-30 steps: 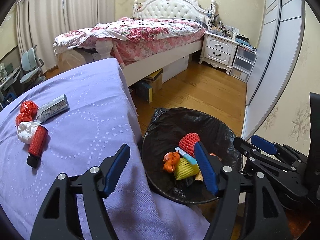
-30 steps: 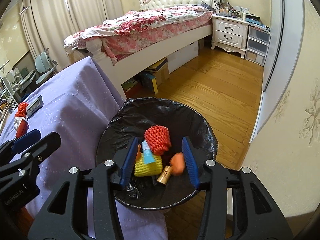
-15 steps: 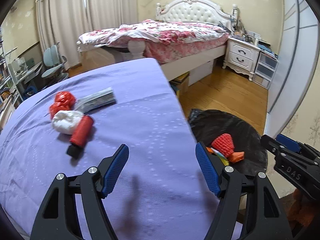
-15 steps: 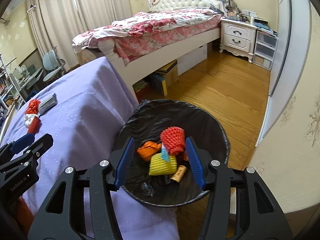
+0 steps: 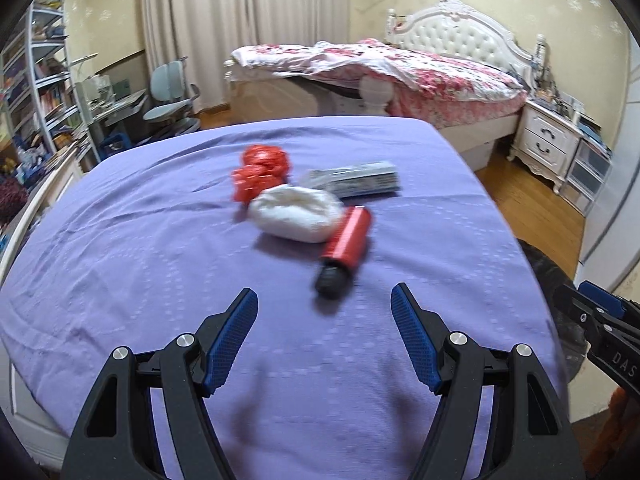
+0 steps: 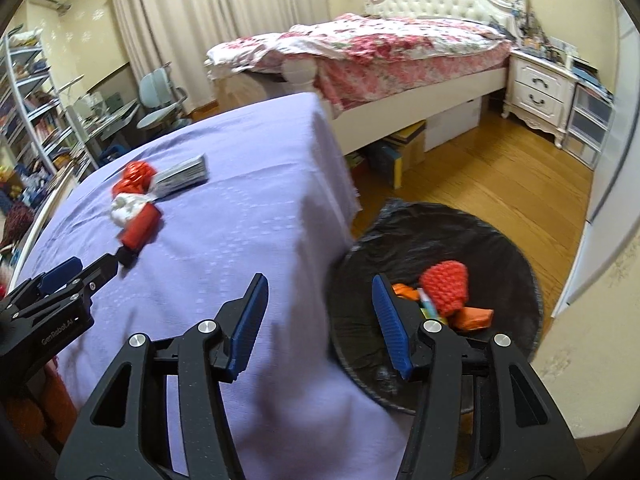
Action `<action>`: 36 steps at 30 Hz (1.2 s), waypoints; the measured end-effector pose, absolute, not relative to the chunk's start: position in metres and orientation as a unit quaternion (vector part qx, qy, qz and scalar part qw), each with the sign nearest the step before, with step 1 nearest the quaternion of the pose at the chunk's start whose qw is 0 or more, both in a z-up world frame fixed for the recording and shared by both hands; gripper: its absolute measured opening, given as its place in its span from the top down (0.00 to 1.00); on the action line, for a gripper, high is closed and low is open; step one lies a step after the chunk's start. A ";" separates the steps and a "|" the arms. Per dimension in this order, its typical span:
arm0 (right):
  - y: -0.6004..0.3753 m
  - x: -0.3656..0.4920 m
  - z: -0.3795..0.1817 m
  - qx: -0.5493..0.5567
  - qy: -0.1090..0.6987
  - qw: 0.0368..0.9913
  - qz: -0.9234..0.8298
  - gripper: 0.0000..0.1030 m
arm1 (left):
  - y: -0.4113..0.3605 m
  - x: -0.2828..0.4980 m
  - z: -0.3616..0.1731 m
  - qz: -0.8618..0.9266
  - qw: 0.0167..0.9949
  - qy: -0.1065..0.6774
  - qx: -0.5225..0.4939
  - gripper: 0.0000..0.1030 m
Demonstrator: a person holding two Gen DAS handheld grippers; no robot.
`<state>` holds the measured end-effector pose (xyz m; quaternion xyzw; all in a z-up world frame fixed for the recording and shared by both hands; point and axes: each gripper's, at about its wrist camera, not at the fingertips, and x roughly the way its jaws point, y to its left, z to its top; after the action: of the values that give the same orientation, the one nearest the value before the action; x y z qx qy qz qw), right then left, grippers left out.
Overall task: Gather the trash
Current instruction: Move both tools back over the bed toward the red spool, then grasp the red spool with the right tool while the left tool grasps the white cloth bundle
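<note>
On the table with the purple cloth (image 5: 160, 264), the trash sits in a small pile. The crumpled red plastic bag (image 5: 260, 172) is on the left. Touching it is the soft white wad (image 5: 296, 216), then the red tube with a black cap (image 5: 344, 244). Behind the wad lies the flat grey packet (image 5: 356, 178).

The left gripper (image 5: 324, 316) is open and empty, just before the tube. The right gripper (image 6: 318, 306) is empty too, its jaws not pressing on anything. To the right of the table is the round bin with a black bag (image 6: 500, 240), with some trash inside.
</note>
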<state>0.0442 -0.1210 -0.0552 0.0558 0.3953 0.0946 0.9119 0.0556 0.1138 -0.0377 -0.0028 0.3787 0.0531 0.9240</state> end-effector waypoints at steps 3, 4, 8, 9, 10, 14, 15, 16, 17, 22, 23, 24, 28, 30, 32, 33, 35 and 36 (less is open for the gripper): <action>-0.093 0.047 -0.055 0.043 0.402 0.907 0.120 0.49 | 0.134 0.053 -0.041 0.072 0.922 0.380 -0.006 0.32; -0.082 0.048 -0.055 0.037 0.403 0.905 0.130 0.49 | 0.141 0.052 -0.042 0.078 0.921 0.381 -0.009 0.32; -0.046 0.054 -0.058 0.021 0.410 0.899 0.153 0.49 | 0.166 0.049 -0.045 0.101 0.918 0.384 -0.017 0.32; -0.039 0.054 -0.059 0.017 0.412 0.898 0.156 0.49 | 0.171 0.048 -0.045 0.106 0.917 0.384 -0.017 0.32; -0.029 0.055 -0.059 0.010 0.412 0.897 0.160 0.49 | 0.175 0.047 -0.045 0.110 0.917 0.384 -0.017 0.32; -0.004 0.060 -0.059 -0.001 0.413 0.895 0.167 0.48 | 0.194 0.045 -0.048 0.124 0.913 0.388 -0.023 0.32; 0.000 0.062 -0.059 -0.001 0.413 0.895 0.168 0.48 | 0.198 0.045 -0.049 0.126 0.912 0.390 -0.026 0.32; 0.006 0.063 -0.058 -0.002 0.414 0.894 0.170 0.46 | 0.202 0.045 -0.050 0.129 0.911 0.391 -0.030 0.32; 0.010 0.063 -0.058 -0.001 0.413 0.894 0.171 0.43 | 0.206 0.044 -0.052 0.130 0.909 0.393 -0.035 0.32; 0.028 0.070 -0.052 0.005 0.408 0.895 0.180 0.42 | 0.214 0.042 -0.053 0.131 0.907 0.398 -0.046 0.32; 0.033 0.072 -0.050 0.005 0.407 0.895 0.182 0.42 | 0.216 0.042 -0.053 0.132 0.906 0.399 -0.048 0.32; 0.035 0.073 -0.049 0.005 0.406 0.896 0.182 0.42 | 0.217 0.042 -0.053 0.132 0.906 0.399 -0.049 0.32; 0.051 0.083 -0.051 -0.010 0.410 0.895 0.174 0.42 | 0.220 0.042 -0.054 0.132 0.905 0.400 -0.058 0.32; 0.056 0.087 -0.052 -0.017 0.415 0.894 0.169 0.42 | 0.220 0.041 -0.054 0.132 0.905 0.400 -0.061 0.32; 0.056 0.090 -0.055 -0.022 0.420 0.893 0.163 0.42 | 0.220 0.041 -0.054 0.131 0.905 0.401 -0.062 0.32; 0.055 0.090 -0.055 -0.022 0.420 0.893 0.161 0.43 | 0.220 0.041 -0.054 0.131 0.905 0.401 -0.062 0.32; 0.051 0.091 -0.056 -0.018 0.420 0.893 0.158 0.46 | 0.219 0.042 -0.054 0.130 0.905 0.401 -0.062 0.32; 0.050 0.092 -0.056 -0.018 0.420 0.894 0.157 0.51 | 0.219 0.042 -0.054 0.130 0.904 0.402 -0.062 0.32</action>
<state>0.0917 0.0502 -0.0563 -0.0182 0.4201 0.1572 0.8936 0.0423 0.2189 -0.0541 -0.0615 0.4020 0.1304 0.9042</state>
